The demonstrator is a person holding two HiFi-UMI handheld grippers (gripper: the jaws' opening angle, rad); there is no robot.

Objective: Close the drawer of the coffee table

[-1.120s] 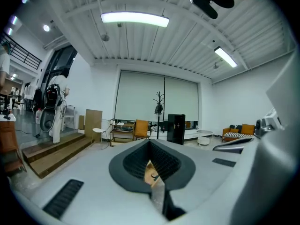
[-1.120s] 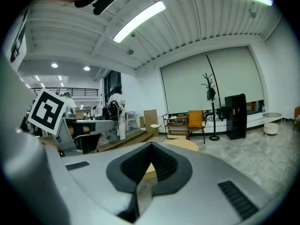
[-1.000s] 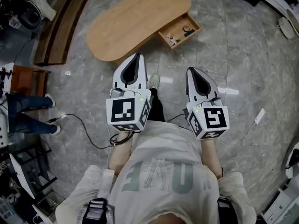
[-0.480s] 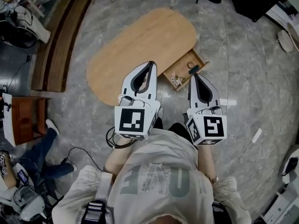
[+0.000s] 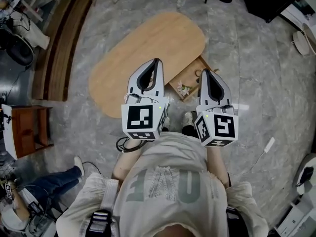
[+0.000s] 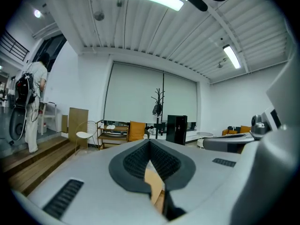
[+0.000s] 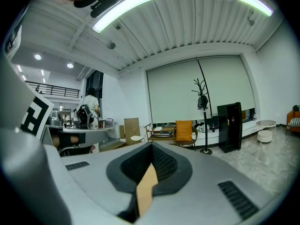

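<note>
- Left gripper (image 5: 157,61) (image 6: 150,142): jaws pressed together at the tips, nothing pinched, only a sliver of wood showing through the slot behind them.
- Right gripper (image 5: 203,71) (image 7: 151,147): jaws likewise tip to tip, holding nothing, the same strip of wood in the slot.
- Both held side by side in front of the chest, pointing away from the body and nearly level, each with its marker cube (image 5: 143,122) nearest the white shirt (image 5: 168,181).
- Drawer (image 5: 191,76): pulled out of the near right side of the coffee table (image 5: 143,48), seen in the head view between the two grippers, its right part hidden behind the right one.
- In the drawer, a small whitish thing (image 5: 183,89), too small to name.
- No contact between either gripper and drawer or table; both above them.
- Oval wooden tabletop lying aslant on the grey stone floor (image 5: 256,83).
- Farther out: wooden steps (image 5: 59,38) at upper left, a seated person's jeans (image 5: 54,181) at lower left.
- Across the room in the gripper views: a coat stand (image 7: 202,102), an orange chair (image 7: 184,131), a black cabinet (image 7: 229,125).
</note>
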